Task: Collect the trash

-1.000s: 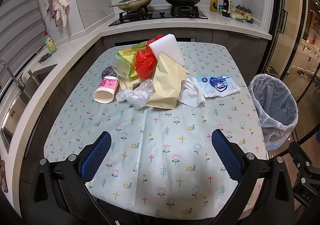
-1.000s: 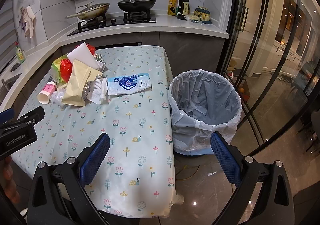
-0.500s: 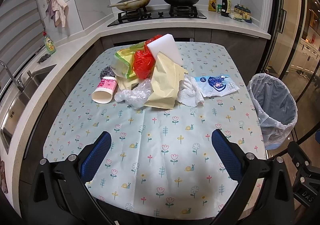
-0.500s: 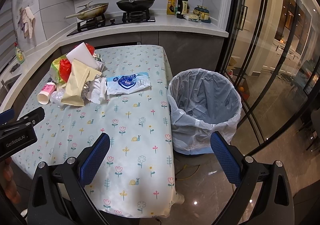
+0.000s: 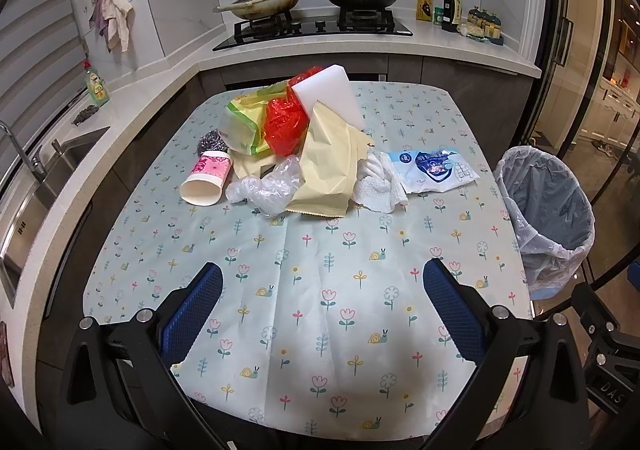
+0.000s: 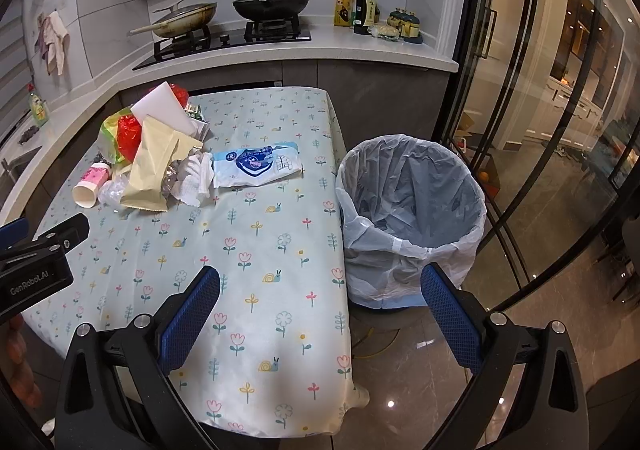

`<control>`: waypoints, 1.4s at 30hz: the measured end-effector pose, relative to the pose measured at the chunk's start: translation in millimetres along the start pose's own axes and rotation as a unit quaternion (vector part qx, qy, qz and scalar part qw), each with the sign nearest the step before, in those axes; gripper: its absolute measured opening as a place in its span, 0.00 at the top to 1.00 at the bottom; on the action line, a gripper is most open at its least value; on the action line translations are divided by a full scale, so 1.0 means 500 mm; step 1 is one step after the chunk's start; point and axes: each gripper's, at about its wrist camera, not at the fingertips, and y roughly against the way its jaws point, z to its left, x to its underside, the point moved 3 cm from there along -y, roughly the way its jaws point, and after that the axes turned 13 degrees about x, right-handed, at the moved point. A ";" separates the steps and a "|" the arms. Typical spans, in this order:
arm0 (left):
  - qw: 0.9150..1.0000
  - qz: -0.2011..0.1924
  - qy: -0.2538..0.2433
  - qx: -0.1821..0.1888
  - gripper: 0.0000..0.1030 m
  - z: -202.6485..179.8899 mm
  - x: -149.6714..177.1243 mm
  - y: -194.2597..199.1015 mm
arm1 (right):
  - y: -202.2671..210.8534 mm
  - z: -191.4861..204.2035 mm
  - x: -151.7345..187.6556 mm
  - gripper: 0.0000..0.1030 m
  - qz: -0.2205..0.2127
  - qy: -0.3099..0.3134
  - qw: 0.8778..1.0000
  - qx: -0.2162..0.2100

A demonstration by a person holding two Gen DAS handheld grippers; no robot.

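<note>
A heap of trash lies mid-table: a pink paper cup (image 5: pixel 206 182) on its side, clear crumpled plastic (image 5: pixel 266 188), a yellow paper bag (image 5: pixel 330 166), a red plastic bag (image 5: pixel 285 126), a white foam block (image 5: pixel 330 94), a crumpled white tissue (image 5: pixel 378 182) and a blue-white wipes pack (image 5: pixel 434 168) (image 6: pixel 256 164). A lined trash bin (image 6: pixel 410 210) (image 5: pixel 548 210) stands on the floor right of the table. My left gripper (image 5: pixel 322 306) is open over the near tablecloth, short of the heap. My right gripper (image 6: pixel 320 310) is open above the table's right edge, beside the bin.
The table (image 5: pixel 320 330) wears a flowered cloth. A counter with a stove and two pans (image 5: pixel 316 6) runs behind; a sink (image 5: pixel 36 178) is at left. Glass doors (image 6: pixel 540 110) stand to the right. The left gripper's body (image 6: pixel 36 262) shows at the right view's left edge.
Both views have crept slightly forward toward the table; the trash heap sits a touch nearer. Both grippers remain open and nothing on the table has moved.
</note>
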 end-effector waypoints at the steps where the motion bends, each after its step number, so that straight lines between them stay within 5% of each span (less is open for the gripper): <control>1: 1.000 0.000 0.000 0.000 0.07 0.000 0.000 0.000 | 0.000 0.000 0.000 0.07 0.000 0.000 1.000 0.000; 25: 1.000 -0.004 0.007 0.006 0.07 -0.005 -0.007 -0.005 | -0.006 0.019 -0.015 0.07 0.004 0.009 1.000 -0.003; 42: 0.999 0.008 0.049 0.008 0.07 0.111 -0.040 -0.073 | -0.075 0.082 -0.045 0.07 0.022 0.005 1.000 -0.014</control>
